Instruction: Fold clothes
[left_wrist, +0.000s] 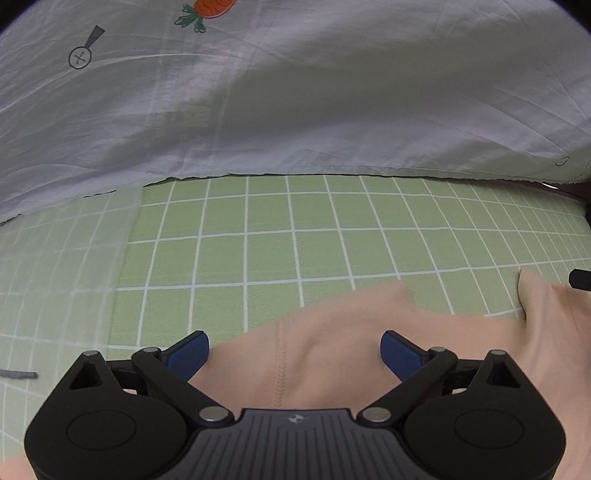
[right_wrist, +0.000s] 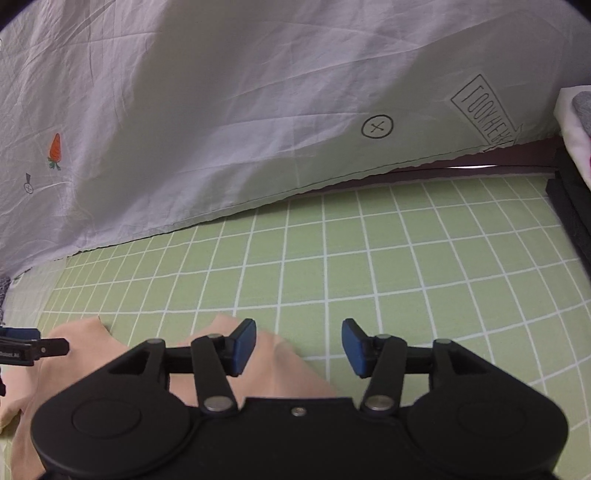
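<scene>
A peach-coloured garment (left_wrist: 332, 332) lies crumpled on the green grid sheet (left_wrist: 277, 240). My left gripper (left_wrist: 294, 354) is open above it, its blue pads (left_wrist: 188, 350) spread wide over the cloth and holding nothing. In the right wrist view the same garment (right_wrist: 280, 365) lies at the lower left. My right gripper (right_wrist: 298, 347) is open and empty at the garment's right edge, its left pad (right_wrist: 243, 343) over the cloth and its right pad over bare sheet. The left gripper's tip shows at the left edge of that view (right_wrist: 33, 347).
A white sheet (left_wrist: 295, 92) printed with carrots and drawings hangs along the far side (right_wrist: 221, 110). Stacked folded clothes (right_wrist: 576, 155), dark and light, sit at the right edge. A paler grid cloth (left_wrist: 55, 277) lies at the left.
</scene>
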